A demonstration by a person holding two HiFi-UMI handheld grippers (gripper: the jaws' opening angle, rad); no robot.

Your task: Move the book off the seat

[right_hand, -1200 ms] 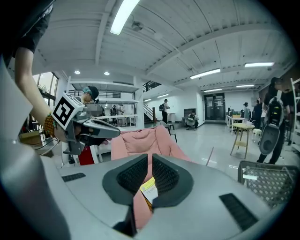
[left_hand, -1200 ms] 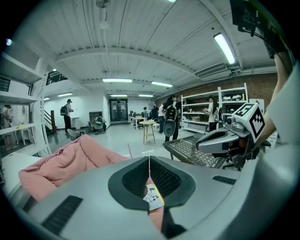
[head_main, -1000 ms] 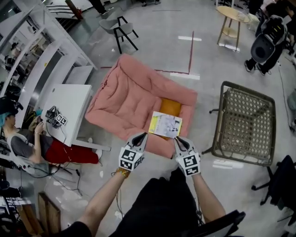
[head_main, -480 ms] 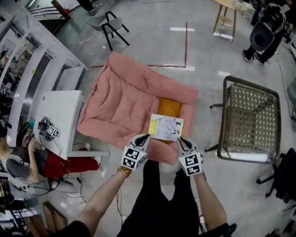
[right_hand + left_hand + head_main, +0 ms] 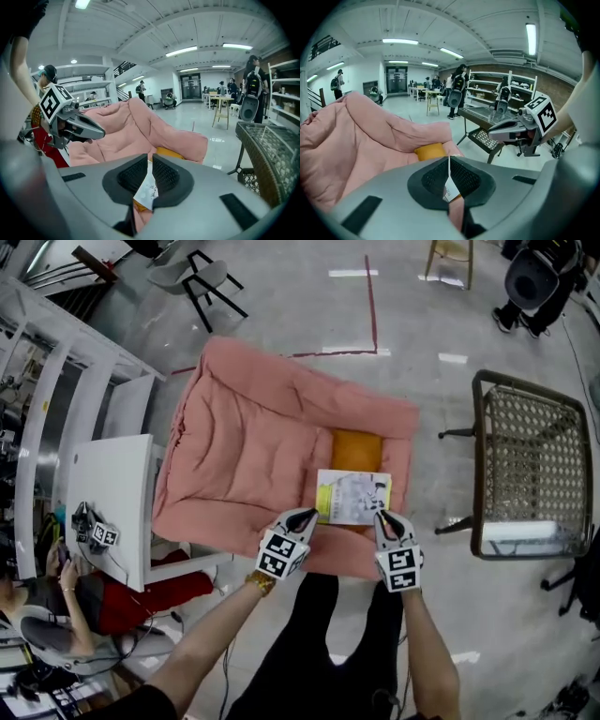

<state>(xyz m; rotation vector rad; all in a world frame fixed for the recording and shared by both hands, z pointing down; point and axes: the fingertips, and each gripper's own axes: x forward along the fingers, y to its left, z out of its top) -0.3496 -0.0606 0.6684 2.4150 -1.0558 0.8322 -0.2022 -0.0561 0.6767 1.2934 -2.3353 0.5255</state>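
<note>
A yellow-and-white book lies flat over the front right part of the pink cushioned seat, just in front of an orange cushion. My left gripper is shut on the book's near left corner, my right gripper on its near right corner. In the left gripper view the book's thin edge sits pinched between the dark pads, with the right gripper off to the right. In the right gripper view the book is also clamped between the pads, and the left gripper shows at left.
A wicker chair stands right of the seat. A white table stands to its left, with a seated person beside it. A grey chair is behind. My own legs stand at the seat's front edge.
Both grippers, shut on the book throughout, have sunk toward the front of the seat. The head view has drawn closer over the seat.
</note>
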